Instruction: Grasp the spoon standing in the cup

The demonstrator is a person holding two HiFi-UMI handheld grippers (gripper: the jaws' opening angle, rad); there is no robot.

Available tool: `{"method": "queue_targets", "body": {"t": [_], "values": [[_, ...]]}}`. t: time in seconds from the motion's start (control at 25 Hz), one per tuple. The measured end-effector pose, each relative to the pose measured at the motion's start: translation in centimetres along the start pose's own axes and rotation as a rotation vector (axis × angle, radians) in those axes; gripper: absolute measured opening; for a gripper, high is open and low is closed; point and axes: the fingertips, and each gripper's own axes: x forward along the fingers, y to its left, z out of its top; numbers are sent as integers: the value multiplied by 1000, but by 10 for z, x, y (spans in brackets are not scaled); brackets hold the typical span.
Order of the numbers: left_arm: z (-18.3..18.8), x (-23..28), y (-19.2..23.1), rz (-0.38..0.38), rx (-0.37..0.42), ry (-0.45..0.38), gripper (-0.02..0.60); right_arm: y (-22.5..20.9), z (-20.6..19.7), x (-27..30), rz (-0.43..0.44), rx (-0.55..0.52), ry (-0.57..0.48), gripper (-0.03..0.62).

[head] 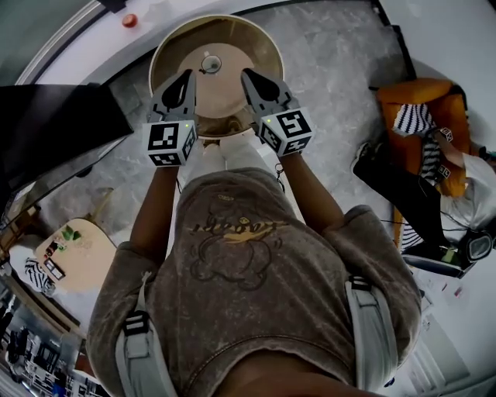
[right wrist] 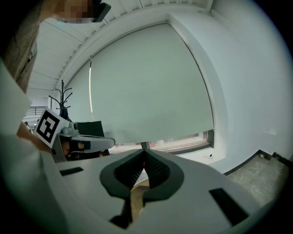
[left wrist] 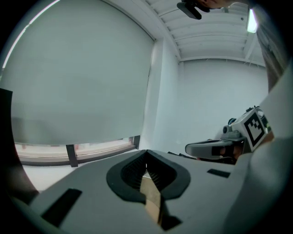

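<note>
In the head view a small cup [head: 211,63] stands on a round wooden table [head: 232,35], toward its far side; the spoon in it is too small to make out. My left gripper [head: 188,77] hovers over the table's near left part, my right gripper [head: 249,76] over the near right part, both short of the cup. Each points forward with its jaws closed and nothing between them. In the left gripper view the left gripper [left wrist: 146,153] has its tips touching, and the right gripper [left wrist: 214,148] shows beside it. The right gripper view shows the right gripper [right wrist: 144,154] with its tips together. Neither gripper view shows the cup.
An orange chair [head: 422,108] with striped cloth stands at the right on the grey floor. A dark surface [head: 54,124] lies to the left, and a small light table [head: 77,252] at lower left. A red object [head: 129,20] sits beyond the table. A large window blind [right wrist: 146,87] fills the wall ahead.
</note>
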Motion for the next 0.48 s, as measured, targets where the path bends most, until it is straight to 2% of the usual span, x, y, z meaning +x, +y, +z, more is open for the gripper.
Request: {"method": "queue_targets", "body": {"t": [0.48], "values": [[-56,51,30,-6,-29,30,17,-31,-50,49,7,4,55,17]]}}
